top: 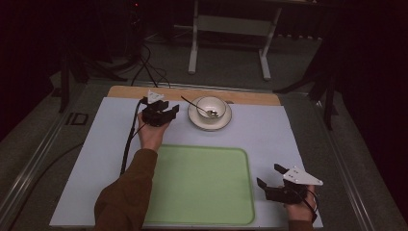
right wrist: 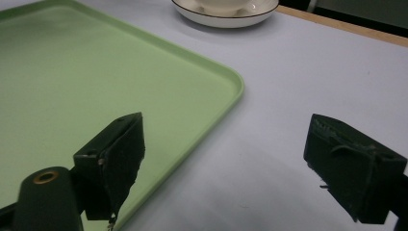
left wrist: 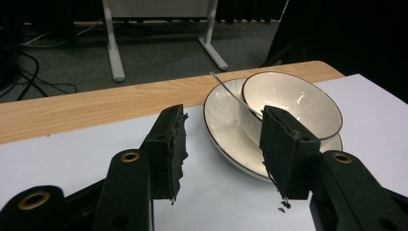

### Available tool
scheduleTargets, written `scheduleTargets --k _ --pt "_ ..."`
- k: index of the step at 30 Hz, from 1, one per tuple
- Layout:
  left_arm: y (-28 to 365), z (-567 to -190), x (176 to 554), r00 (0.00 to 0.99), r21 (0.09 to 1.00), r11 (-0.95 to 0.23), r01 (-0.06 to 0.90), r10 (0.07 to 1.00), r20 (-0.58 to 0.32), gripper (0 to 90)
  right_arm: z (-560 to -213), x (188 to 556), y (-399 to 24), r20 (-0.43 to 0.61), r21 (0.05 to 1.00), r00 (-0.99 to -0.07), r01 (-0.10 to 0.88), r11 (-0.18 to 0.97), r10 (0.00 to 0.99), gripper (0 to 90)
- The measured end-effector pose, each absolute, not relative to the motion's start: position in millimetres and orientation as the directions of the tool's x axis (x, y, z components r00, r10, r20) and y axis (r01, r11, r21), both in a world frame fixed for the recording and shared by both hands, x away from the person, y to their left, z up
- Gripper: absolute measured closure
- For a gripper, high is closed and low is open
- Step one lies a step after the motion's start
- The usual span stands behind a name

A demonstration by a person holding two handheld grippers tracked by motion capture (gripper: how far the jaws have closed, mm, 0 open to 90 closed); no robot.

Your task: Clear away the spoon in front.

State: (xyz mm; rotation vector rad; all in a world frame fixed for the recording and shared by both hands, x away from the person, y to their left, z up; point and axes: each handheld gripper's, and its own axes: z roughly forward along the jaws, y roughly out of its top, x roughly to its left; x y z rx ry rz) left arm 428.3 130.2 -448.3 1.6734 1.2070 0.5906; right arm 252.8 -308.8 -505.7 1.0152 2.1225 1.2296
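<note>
A white bowl (top: 211, 107) (left wrist: 298, 98) stands on a white saucer (top: 193, 117) (left wrist: 226, 130) at the back of the mat. A metal spoon (top: 192, 103) (left wrist: 226, 86) rests in the bowl, its handle leaning out to the left. My left gripper (top: 171, 108) (left wrist: 223, 120) is just left of the saucer, open, with nothing between its pads. A light green tray (top: 202, 183) (right wrist: 72, 72) lies flat at the front centre with nothing on it. My right gripper (top: 269, 175) (right wrist: 231, 132) hovers open to the right of the tray, jaws wide over the bare mat.
A white mat (top: 110, 144) covers the table, with a wooden strip (top: 250, 98) showing at the far edge. A black cable (top: 129, 139) trails from the left gripper along the mat. A white metal stand (top: 231, 29) and floor cables (top: 149, 67) lie beyond the table.
</note>
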Motion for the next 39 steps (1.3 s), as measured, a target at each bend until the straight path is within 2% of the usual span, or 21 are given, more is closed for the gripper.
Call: scheduleTargets --k 3,11,15,26,32,35,39 --pt "125.5 -447.7 434.0 0.395 0.898 -0.064 0.435 0.910 -0.126 56.3 -506.5 253.0 -309.5 -0.041 0.879 -0.601 0.358 0.315 0.798 14.1" --pt "113.6 -451.1 451.0 0.393 0.893 -0.086 0.443 0.913 -0.107 56.6 -507.4 253.8 -309.3 -0.047 0.876 -0.597 0.360 0.320 0.801 14.0" --pt "107.3 -454.4 455.6 0.369 0.903 -0.101 0.418 0.927 -0.067 56.4 -507.3 253.6 -309.5 -0.044 0.879 -0.592 0.360 0.313 0.805 14.1" --pt "95.6 -466.9 477.4 0.353 0.886 -0.049 0.461 0.926 -0.133 51.1 -508.0 255.8 -310.1 -0.042 0.882 -0.574 0.363 0.300 0.818 14.1" --pt "87.5 -468.4 485.0 0.362 0.879 -0.030 0.475 0.918 -0.165 51.1 -508.6 256.1 -309.3 -0.053 0.877 -0.574 0.364 0.313 0.817 14.1" --pt "84.8 -466.6 485.8 0.363 0.878 -0.021 0.478 0.915 -0.176 56.5 -508.7 256.0 -308.8 -0.061 0.875 -0.574 0.363 0.320 0.817 14.1" --pt "85.2 -464.3 482.4 0.385 0.873 -0.014 0.488 0.901 -0.200 70.1 -508.4 256.1 -308.9 -0.066 0.875 -0.575 0.359 0.324 0.816 14.1"
